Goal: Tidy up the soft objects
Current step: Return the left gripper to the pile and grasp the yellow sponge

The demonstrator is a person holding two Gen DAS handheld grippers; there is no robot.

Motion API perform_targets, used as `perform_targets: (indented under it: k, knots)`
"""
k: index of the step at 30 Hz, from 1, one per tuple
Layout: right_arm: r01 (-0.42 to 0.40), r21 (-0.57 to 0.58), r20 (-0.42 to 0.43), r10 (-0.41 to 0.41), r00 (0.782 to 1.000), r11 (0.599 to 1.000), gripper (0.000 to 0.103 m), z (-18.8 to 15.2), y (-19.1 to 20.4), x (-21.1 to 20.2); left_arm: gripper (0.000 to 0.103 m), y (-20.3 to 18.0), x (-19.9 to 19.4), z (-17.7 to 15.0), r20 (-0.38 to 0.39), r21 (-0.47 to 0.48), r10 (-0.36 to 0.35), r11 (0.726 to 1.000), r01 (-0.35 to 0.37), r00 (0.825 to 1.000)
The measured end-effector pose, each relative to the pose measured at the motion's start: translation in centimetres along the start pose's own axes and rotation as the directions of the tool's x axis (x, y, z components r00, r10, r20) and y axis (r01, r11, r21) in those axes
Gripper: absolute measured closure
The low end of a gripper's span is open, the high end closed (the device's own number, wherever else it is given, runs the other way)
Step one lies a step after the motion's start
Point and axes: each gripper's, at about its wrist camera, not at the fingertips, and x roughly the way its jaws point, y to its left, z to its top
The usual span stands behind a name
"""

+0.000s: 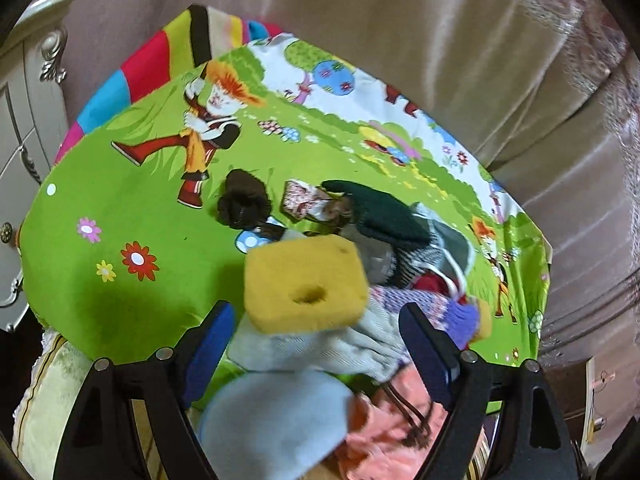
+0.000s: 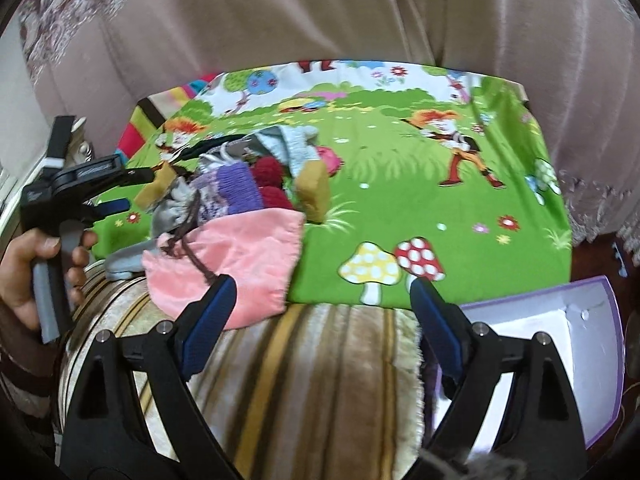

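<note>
A heap of soft things lies on a green cartoon mat (image 1: pixel 120 208): a yellow sponge (image 1: pixel 306 280) on top, grey knitwear (image 1: pixel 320 348), a purple knitted piece (image 1: pixel 460 316), a dark green cloth (image 1: pixel 380 212), a brown pompom (image 1: pixel 242 202), a pale blue pad (image 1: pixel 276 412) and a pink cloth (image 1: pixel 384 432). My left gripper (image 1: pixel 316 340) is open just above the heap, empty. In the right wrist view the heap sits left of centre, with the pink cloth (image 2: pixel 240 256), purple piece (image 2: pixel 240 188) and sponge (image 2: pixel 316 192). My right gripper (image 2: pixel 320 304) is open and empty over the near edge.
The mat (image 2: pixel 400 208) covers a low surface on a striped blanket (image 2: pixel 304 380). An open white box with a purple rim (image 2: pixel 560 340) stands at the right. Curtains (image 2: pixel 320 20) hang behind. A white cabinet (image 1: pixel 24 128) stands at the left.
</note>
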Motion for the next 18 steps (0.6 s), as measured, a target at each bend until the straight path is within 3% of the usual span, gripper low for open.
perform_targets:
  k: [9,16,18]
  knots:
    - [-0.042,-0.074,-0.035,0.039,0.999,0.996,0.012,1.2,3.7,2.2,0.018,1.1,2.4,0.5,-0.061,-0.035,-0.027,0.999,0.024,0.998]
    - [-0.069,-0.125,-0.07,0.061,0.996,0.99,0.012,2.5,6.6,4.2,0.019,1.7,3.1,1.1,-0.064,-0.025,-0.054,0.998,0.052,0.996]
    - [-0.069,-0.15,-0.076,0.058,0.995,0.986,0.012,2.9,7.6,4.6,0.032,1.8,3.3,1.2,-0.064,-0.019,-0.067,0.998,0.066,0.996]
